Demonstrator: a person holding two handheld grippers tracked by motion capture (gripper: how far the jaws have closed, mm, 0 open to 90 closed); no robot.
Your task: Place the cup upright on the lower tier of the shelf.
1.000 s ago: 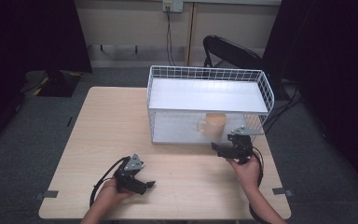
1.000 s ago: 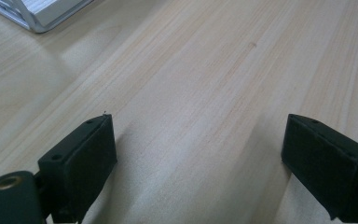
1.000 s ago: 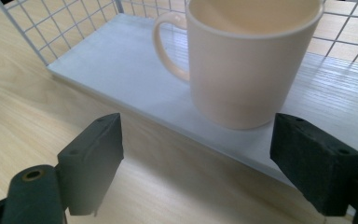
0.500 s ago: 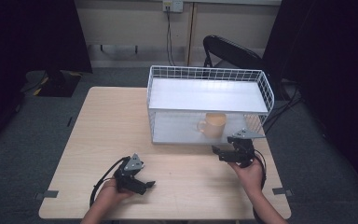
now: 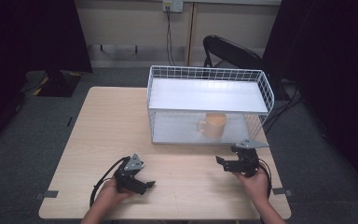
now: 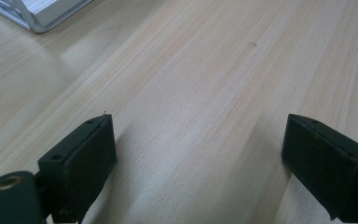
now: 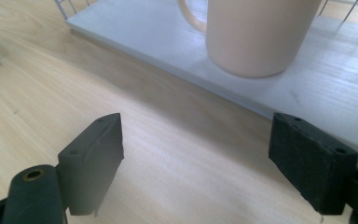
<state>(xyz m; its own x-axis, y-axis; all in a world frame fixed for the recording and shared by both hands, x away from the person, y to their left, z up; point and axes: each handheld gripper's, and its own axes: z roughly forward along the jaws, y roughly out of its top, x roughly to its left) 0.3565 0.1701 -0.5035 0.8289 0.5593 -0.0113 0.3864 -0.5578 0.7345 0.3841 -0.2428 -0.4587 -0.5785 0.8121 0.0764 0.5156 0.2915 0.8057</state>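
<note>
The pale orange ceramic mug (image 5: 213,125) stands upright on the lower shelf of the white wire rack (image 5: 208,88). The right gripper (image 5: 223,163) rests on the light wooden table (image 5: 112,126) just before it, jaws wide and empty. The left gripper (image 5: 145,185) sits well apart, also wide.

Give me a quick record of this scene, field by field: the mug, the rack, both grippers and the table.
mug: peach mug standing upright on the lower shelf of the rack, handle towards the left in the high view
rack: white wire rack with two shelves, on the far right part of the table, top shelf bare
right gripper: right gripper open, holding nothing, in front of the rack near the mug
left gripper: left gripper open, holding nothing, low over the near left of the table
table: light wooden table
</note>
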